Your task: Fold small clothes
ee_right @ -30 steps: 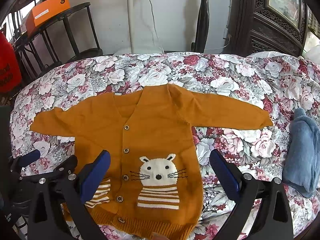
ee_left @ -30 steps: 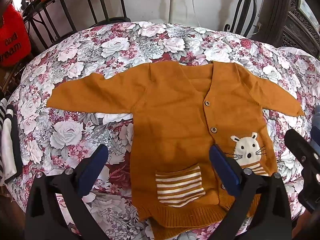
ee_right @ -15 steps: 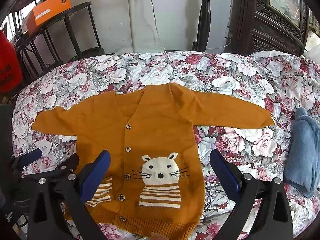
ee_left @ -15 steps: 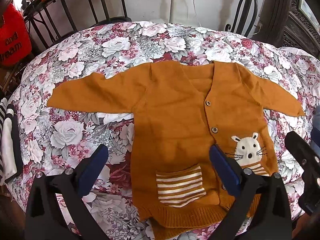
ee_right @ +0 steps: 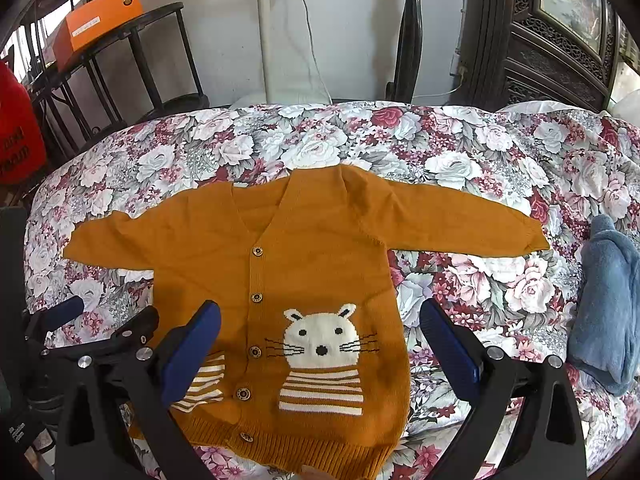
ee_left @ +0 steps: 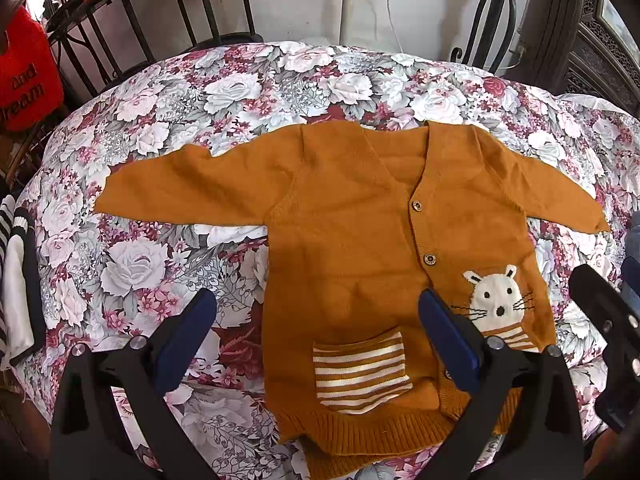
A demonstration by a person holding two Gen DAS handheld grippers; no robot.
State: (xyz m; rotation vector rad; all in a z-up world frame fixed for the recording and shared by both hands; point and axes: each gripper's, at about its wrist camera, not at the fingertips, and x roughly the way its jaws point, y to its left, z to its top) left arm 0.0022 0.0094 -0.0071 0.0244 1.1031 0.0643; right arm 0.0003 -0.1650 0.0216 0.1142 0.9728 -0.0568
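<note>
Left wrist view: the left gripper (ee_left: 316, 340), jaws spread and empty, hovers over a mustard cardigan (ee_left: 360, 240) lying flat mid-bedspread (ee_left: 240, 92); black metal chairs (ee_left: 132, 8) stand behind.

Right wrist view: the right gripper (ee_right: 320, 344), likewise released, faces the cardigan (ee_right: 304, 264); a blue towel (ee_right: 608, 304) lies at the bedspread's (ee_right: 440, 140) right edge before a carved dark screen (ee_right: 540, 28)

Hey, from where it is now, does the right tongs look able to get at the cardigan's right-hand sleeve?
Probably yes. The right tongs hang open above the cardigan, and its sleeve lies flat on the floral cover with nothing on it. The blue towel sits apart, farther right.
</note>
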